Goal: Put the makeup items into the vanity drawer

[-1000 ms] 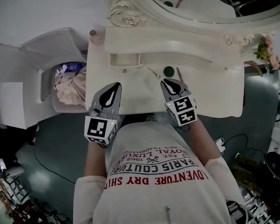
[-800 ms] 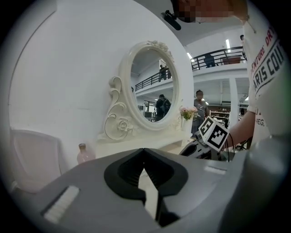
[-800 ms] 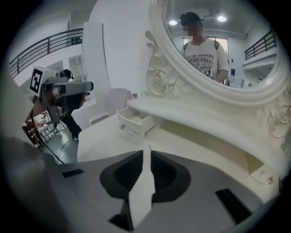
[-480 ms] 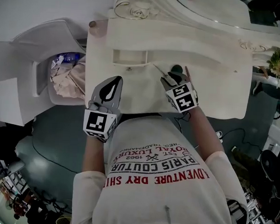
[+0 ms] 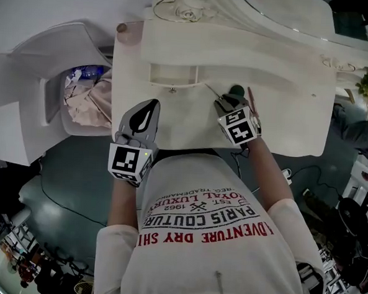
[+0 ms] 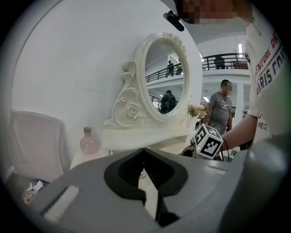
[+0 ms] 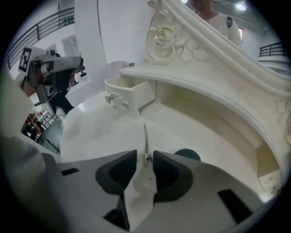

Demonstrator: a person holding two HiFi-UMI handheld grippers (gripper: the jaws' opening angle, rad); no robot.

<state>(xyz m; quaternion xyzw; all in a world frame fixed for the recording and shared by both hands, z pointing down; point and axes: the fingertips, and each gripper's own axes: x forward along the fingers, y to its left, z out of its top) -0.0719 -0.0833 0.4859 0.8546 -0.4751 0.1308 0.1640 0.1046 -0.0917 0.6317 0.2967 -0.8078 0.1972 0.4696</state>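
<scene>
Head view looked steeply down on a cream-white carved vanity table [image 5: 285, 118] with a small cream drawer [image 5: 173, 74] pulled open under the raised back shelf, left of centre. The makeup items lay on the tabletop to the right of that drawer, none of them in it: a thin silver metal tool [image 5: 211, 89], a dark green round compact [image 5: 237, 90] just beside it, and a slim pink pencil [image 5: 250, 97] on the compact's right. The right gripper [image 5: 224, 102] pointed down at this group. In the right gripper view its jaws [image 7: 145, 152] stood partly apart, having just been closing a little, with the near end of the silver tool [image 7: 145, 136] between the tips; the pads did not appear to press on it. The compact [image 7: 188, 154] showed just past the right-hand jaw and the drawer [image 7: 136, 93] lay beyond. The left gripper [image 5: 152, 103] hung over the tabletop near its front left corner, and in the left gripper view its jaws [image 6: 143, 151] met at the tips with nothing between them. A pink glass bottle [image 5: 123, 29] stood at the back left corner.
</scene>
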